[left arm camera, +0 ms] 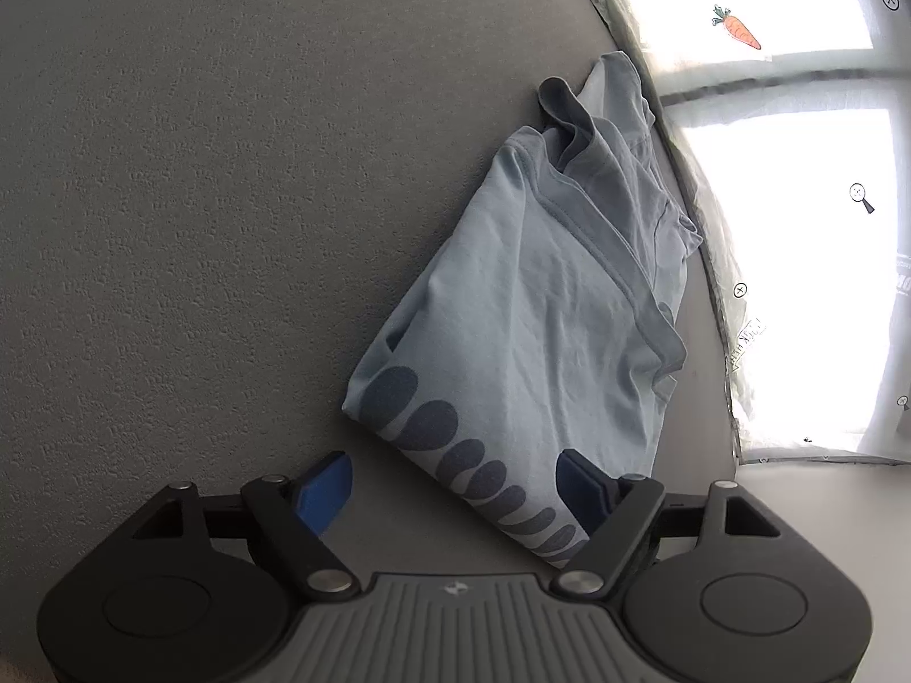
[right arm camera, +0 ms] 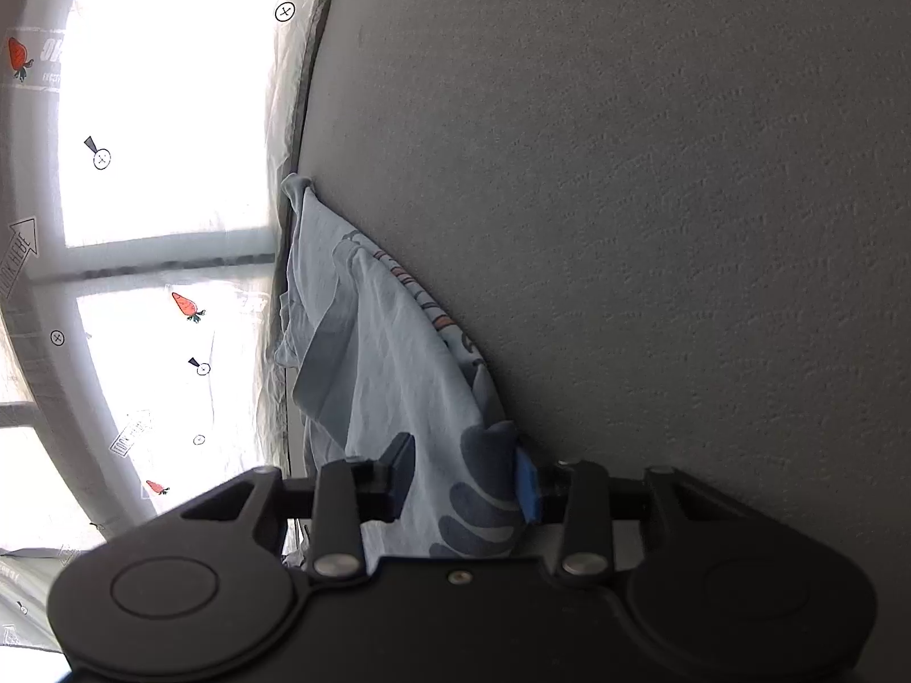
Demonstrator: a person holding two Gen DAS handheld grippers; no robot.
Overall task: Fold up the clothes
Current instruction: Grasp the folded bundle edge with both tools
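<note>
A light blue T-shirt (left arm camera: 529,313) with a row of dark oval prints lies partly folded on a grey textured surface (left arm camera: 199,199), near its right edge. My left gripper (left arm camera: 455,492) is open wide at the shirt's near printed edge. One blue fingertip (left arm camera: 324,495) is over bare surface and the other sits on the cloth. In the right wrist view the same shirt (right arm camera: 370,353) rises in a bunch into my right gripper (right arm camera: 464,478), which is shut on the printed corner, with cloth filling the gap between both pads.
The grey surface (right arm camera: 655,199) stretches wide beside the shirt. Past its edge lies a bright white sheet (left arm camera: 797,227) printed with carrots (left arm camera: 740,31) and small markers, also seen as the white sheet (right arm camera: 159,114) left of the shirt.
</note>
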